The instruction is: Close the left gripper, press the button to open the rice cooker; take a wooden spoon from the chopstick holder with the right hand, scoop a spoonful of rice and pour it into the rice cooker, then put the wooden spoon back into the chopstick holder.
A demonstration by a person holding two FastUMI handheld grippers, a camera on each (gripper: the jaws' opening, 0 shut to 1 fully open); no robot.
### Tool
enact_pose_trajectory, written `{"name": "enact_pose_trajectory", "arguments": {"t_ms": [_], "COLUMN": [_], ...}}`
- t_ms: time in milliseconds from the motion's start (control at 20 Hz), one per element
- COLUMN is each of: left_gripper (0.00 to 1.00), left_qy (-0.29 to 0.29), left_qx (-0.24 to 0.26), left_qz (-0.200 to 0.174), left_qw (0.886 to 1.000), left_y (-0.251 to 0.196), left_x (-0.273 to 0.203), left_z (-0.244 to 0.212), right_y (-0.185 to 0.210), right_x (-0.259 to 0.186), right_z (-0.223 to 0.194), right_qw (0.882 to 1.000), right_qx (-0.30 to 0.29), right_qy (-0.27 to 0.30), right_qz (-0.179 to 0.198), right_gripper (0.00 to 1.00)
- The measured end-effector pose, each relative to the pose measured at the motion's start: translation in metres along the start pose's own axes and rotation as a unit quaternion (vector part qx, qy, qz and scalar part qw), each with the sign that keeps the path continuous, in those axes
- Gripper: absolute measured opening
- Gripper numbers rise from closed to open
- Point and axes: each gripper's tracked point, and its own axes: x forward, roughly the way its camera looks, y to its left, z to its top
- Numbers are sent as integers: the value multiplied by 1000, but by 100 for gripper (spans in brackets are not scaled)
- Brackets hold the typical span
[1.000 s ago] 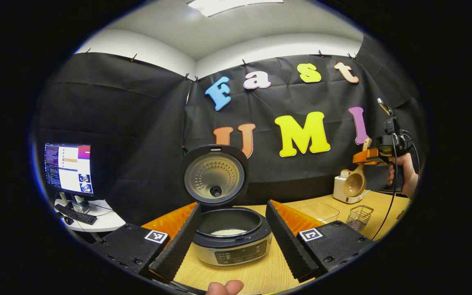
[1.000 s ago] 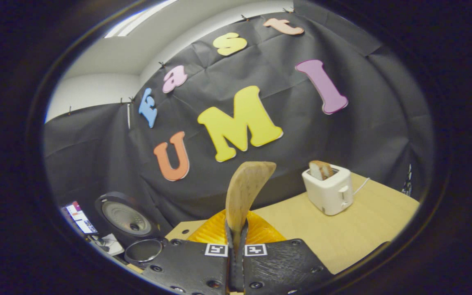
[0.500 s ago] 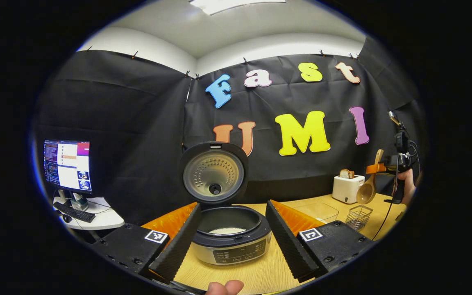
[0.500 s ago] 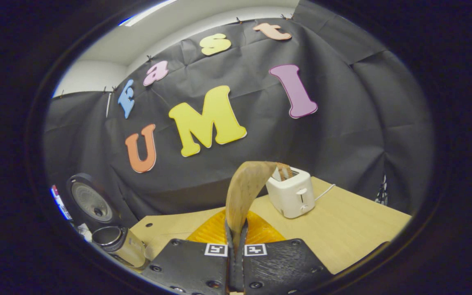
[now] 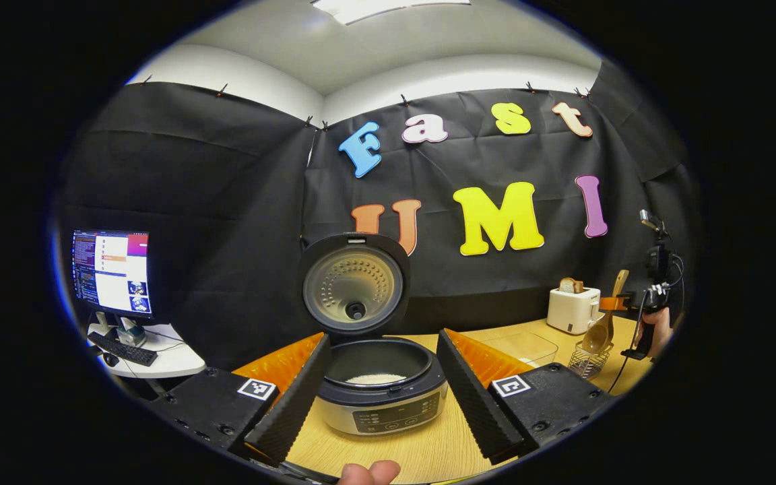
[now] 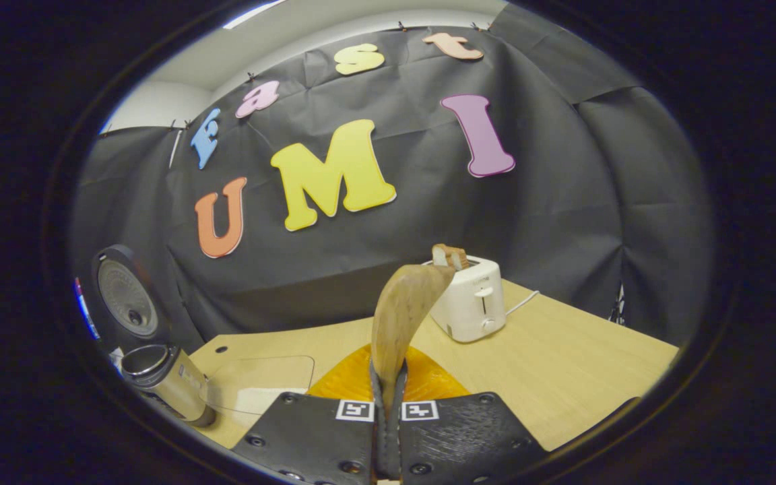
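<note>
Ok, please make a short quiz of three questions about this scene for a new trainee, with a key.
1. True or false: the cooker lid is closed.
2. What does the right hand-held gripper hold? A) bread B) spoon C) cup
3. Fill in: the spoon bowl hangs just above the wire ___.

Key: 1 false, the lid stands open, rice shows inside; 2 B; 3 holder.

The cooker (image 5: 379,384) stood at the table's (image 5: 422,451) front edge, a clear box (image 5: 523,348) to its right, the holder (image 5: 589,360) beyond that, the toaster (image 5: 571,308) behind.
</note>
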Motion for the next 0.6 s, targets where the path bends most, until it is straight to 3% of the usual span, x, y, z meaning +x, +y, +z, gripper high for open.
{"name": "enact_pose_trajectory", "arguments": {"t_ms": [600], "left_gripper": [100], "left_qy": [0], "left_qx": [-2], "left_qz": [2], "left_qw": [1000], "left_y": [3], "left_x": [-1], "left_z": [-1], "right_y": [-11], "right_x": [15], "right_z": [-43], "right_qw": [999], "right_qx": [37], "right_qy": [29], "right_qz": [-12], "right_gripper": [0]}}
